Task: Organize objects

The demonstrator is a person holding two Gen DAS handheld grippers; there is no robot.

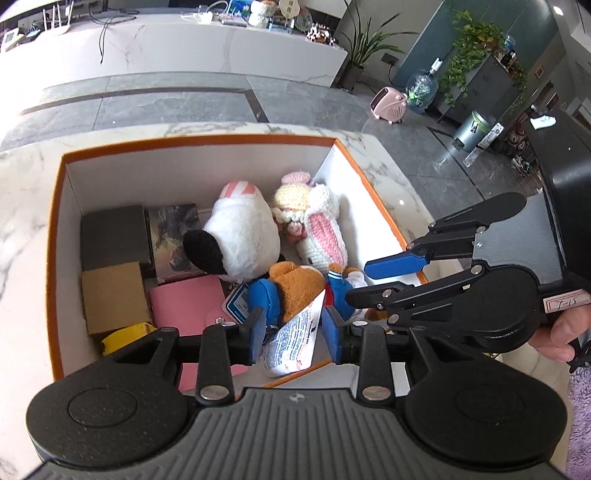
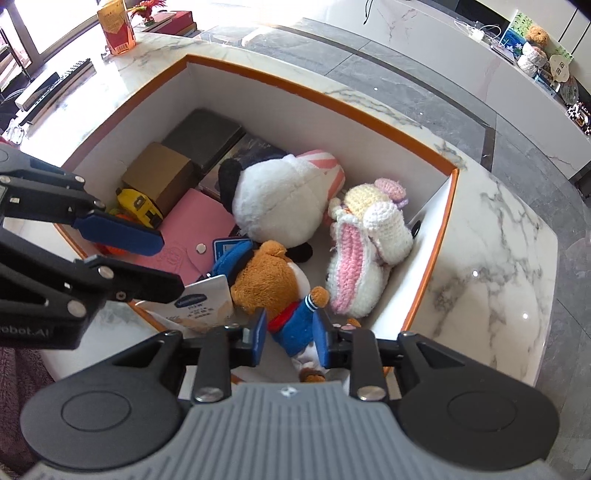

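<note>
An orange-rimmed white box (image 1: 192, 142) (image 2: 424, 133) on a marble table holds a brown bear in a blue jacket (image 1: 295, 288) (image 2: 266, 280). It also holds a white plush with a black ear (image 1: 240, 236) (image 2: 280, 199) and a crocheted bunny (image 1: 321, 229) (image 2: 362, 251). My left gripper (image 1: 295, 332) (image 2: 173, 263) hangs open over the bear's paper tag (image 1: 295, 343) (image 2: 203, 306). My right gripper (image 2: 290, 336) (image 1: 356, 281) is open above the bear's blue body, its pads either side of it.
On the box's left side lie a pink wallet (image 1: 184, 302), a cardboard carton (image 1: 114, 295), a dark case (image 1: 112, 236) and a yellow tape measure (image 2: 138, 205). A red bag (image 2: 116, 27) and flat devices (image 2: 51, 86) sit on the table beyond. A thumb (image 1: 557, 332) rests on the right gripper.
</note>
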